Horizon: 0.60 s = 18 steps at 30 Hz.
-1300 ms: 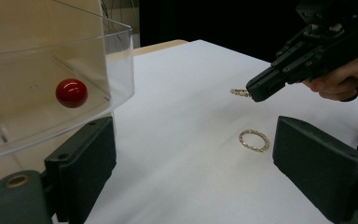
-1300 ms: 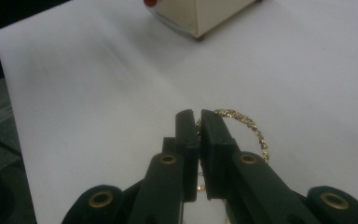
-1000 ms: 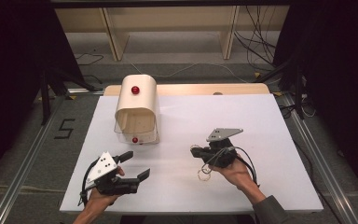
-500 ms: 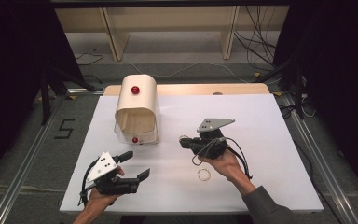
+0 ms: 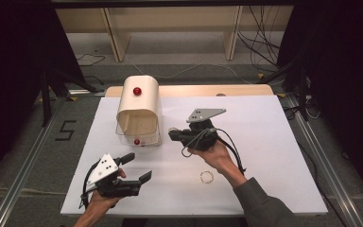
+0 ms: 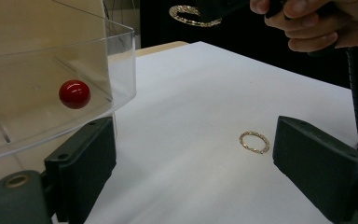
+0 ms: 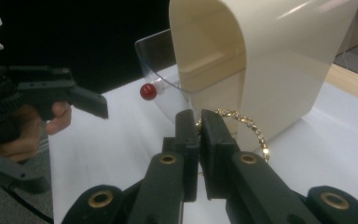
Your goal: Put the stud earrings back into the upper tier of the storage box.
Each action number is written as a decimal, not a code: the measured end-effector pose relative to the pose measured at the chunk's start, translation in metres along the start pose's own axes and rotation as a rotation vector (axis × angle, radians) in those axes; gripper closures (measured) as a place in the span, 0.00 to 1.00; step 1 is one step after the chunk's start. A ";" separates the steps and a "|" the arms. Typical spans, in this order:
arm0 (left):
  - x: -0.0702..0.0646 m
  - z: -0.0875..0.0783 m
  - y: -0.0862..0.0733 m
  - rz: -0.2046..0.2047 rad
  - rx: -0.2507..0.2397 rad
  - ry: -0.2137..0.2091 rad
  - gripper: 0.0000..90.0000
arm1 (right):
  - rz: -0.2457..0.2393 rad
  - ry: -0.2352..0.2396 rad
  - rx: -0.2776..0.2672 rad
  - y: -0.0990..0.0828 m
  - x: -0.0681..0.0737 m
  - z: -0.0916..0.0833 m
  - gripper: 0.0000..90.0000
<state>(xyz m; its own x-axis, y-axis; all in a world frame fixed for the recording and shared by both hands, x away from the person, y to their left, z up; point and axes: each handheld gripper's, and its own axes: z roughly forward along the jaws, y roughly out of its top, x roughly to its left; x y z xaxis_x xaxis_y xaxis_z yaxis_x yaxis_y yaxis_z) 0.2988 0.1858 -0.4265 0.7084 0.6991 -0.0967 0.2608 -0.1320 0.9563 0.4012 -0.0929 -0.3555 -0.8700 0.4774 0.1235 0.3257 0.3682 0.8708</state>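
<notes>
A cream box [image 5: 139, 106] stands at the back left of the white table, its clear front tray [image 5: 137, 135] with a red knob [image 5: 136, 142] swung open. My right gripper [image 5: 172, 134] hovers just right of that tray, shut on a gold bracelet [image 7: 249, 126] that hangs from its tips [image 7: 199, 121]. The same bracelet [image 6: 193, 14] appears high up in the left gripper view. A second gold ring-shaped bracelet [image 5: 207, 177] lies flat on the table under my right forearm. My left gripper [image 5: 139, 166] rests near the front edge, open with nothing between its jaws [image 6: 191, 158].
The box top carries another red knob [image 5: 136, 91]. The white sheet [image 5: 274, 156] covers the table, with a bare wooden strip [image 5: 246, 90] at the back. A shelf frame and cables stand on the floor beyond.
My right gripper has risen and moved left toward the box's open tray, carrying the bracelet. The gold bracelet on the table and my left gripper have stayed where they were.
</notes>
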 end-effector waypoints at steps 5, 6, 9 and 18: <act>0.000 0.000 0.000 0.002 -0.003 0.000 0.14 | -0.006 0.008 -0.006 0.010 0.002 0.008 0.96; 0.000 0.000 0.000 0.002 -0.003 0.000 0.14 | -0.008 0.009 -0.006 0.012 0.002 0.009 0.96; 0.000 0.000 0.000 -0.002 -0.006 0.000 0.14 | -0.015 0.014 -0.006 0.017 0.005 0.014 0.96; 0.000 0.000 0.000 0.000 -0.006 -0.001 0.14 | -0.022 0.029 -0.014 0.030 0.008 0.024 0.96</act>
<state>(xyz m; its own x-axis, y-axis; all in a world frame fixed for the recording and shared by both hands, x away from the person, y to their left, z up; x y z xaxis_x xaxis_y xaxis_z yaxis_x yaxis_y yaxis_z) 0.2988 0.1862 -0.4260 0.7090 0.6985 -0.0971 0.2567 -0.1274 0.9581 0.4131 -0.0590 -0.3398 -0.8873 0.4458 0.1182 0.3016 0.3669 0.8800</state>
